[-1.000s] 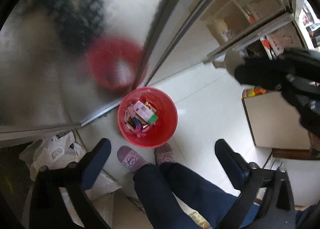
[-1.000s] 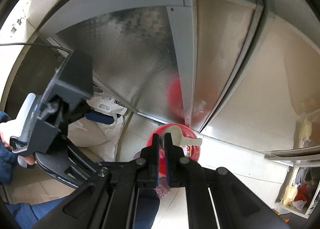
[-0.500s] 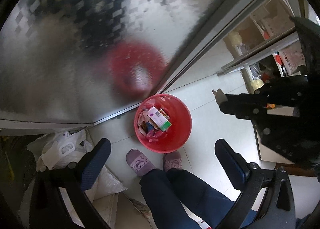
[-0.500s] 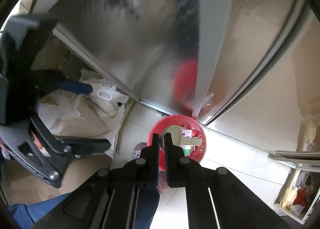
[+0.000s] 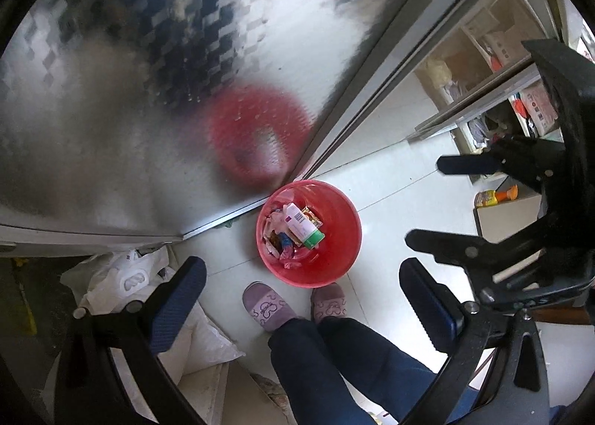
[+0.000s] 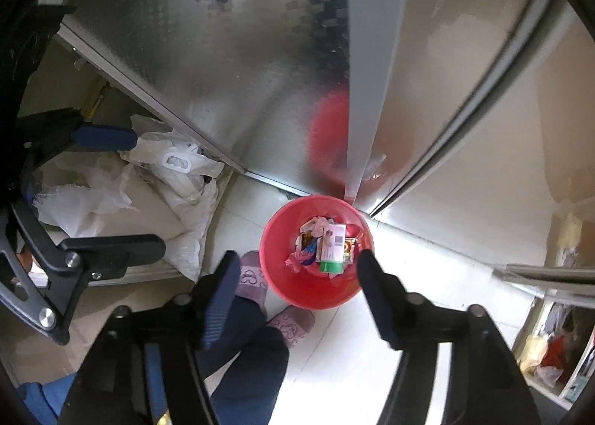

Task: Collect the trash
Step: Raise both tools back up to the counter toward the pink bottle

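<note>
From the left wrist camera, the left gripper hung spread wide and held nothing, its blue-padded fingers low in the frame on either side of a pair of purple slippers. Just above the slippers, near the centre, stood a red bin on the pale floor tiles, pressed close to the foot of a patterned metal door that carried its blurred red reflection. Inside lay trash — a white box with a green end on top of crumpled wrappers. The right gripper reached in from the right edge, also parted and bare. A white plastic bag sat at lower left.

From the right wrist camera, the right gripper was released (nothing between its fingers), framing the bin at centre, which touched the door's bottom track. The box lay flat among the wrappers. One slipper showed just left of the bin, the other below it. The left gripper — open too — entered from the left edge over white bags.
</note>
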{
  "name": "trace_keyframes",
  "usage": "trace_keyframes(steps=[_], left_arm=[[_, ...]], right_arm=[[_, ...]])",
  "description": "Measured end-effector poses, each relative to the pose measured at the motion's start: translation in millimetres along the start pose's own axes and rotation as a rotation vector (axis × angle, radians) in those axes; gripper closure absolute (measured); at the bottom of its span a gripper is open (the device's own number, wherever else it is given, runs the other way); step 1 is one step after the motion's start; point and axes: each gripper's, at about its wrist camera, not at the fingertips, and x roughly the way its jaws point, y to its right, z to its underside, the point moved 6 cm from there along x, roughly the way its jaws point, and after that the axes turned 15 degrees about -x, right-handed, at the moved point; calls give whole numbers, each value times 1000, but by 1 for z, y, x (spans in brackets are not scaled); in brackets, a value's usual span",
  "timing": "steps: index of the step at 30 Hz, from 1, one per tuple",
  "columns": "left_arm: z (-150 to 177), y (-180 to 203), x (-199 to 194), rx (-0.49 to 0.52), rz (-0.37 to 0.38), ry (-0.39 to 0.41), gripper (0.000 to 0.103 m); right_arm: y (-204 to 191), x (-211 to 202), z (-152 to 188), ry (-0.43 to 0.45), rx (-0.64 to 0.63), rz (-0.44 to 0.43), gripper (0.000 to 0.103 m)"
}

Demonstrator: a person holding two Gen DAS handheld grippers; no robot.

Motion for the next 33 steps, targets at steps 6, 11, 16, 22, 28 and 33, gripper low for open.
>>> trace_keyframes(steps=[6, 11, 16, 22, 28, 33], left_arm=[[2, 16, -44, 13, 13, 35, 0], [-1, 35, -102, 28, 38, 96, 0], [-9, 54, -164, 47, 33, 169, 0], [-21, 71, -233, 47, 47, 241, 0], [-42, 72, -292, 12, 71, 332, 0], [-59, 67, -322, 2, 63, 389, 0]], right_arm=[[-7, -37, -1, 52, 17, 10, 12], [-13, -95, -5, 94, 12, 84, 5], [-15, -155, -8, 148, 20, 138, 1], [-16, -218, -15, 183, 47, 196, 1], [-12, -267, -35, 243, 27, 254, 1], [-1, -298, -60, 294, 39, 253, 1]])
